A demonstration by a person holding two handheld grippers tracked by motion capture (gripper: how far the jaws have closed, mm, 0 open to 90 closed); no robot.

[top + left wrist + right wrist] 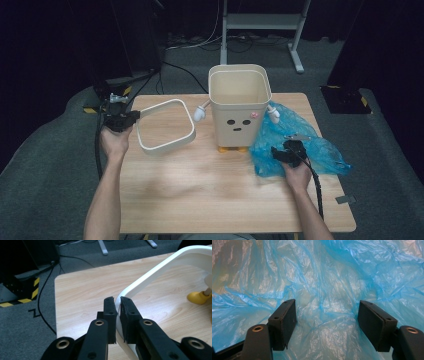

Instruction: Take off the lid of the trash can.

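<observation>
The white rim ring (165, 126), left of centre in the high view, is clamped by the left gripper (121, 120), off the bin (239, 105). The blue bag (300, 145), lower right, lies unfitted under the right gripper (286, 151), jaws apart.

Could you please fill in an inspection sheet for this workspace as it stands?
Surface: wooden table, bare at the front.
Job's things: cream ring clamped at its edge; cream bin with a face, upright; blue bag crumpled right of the bin.
Clutter: nothing seen.
Grippers: left tool shut on the ring; right tool open over the bag.
Cables: one trails from each tool; more lie on the floor behind.
Surroundings: grey carpet, metal frame behind.
</observation>
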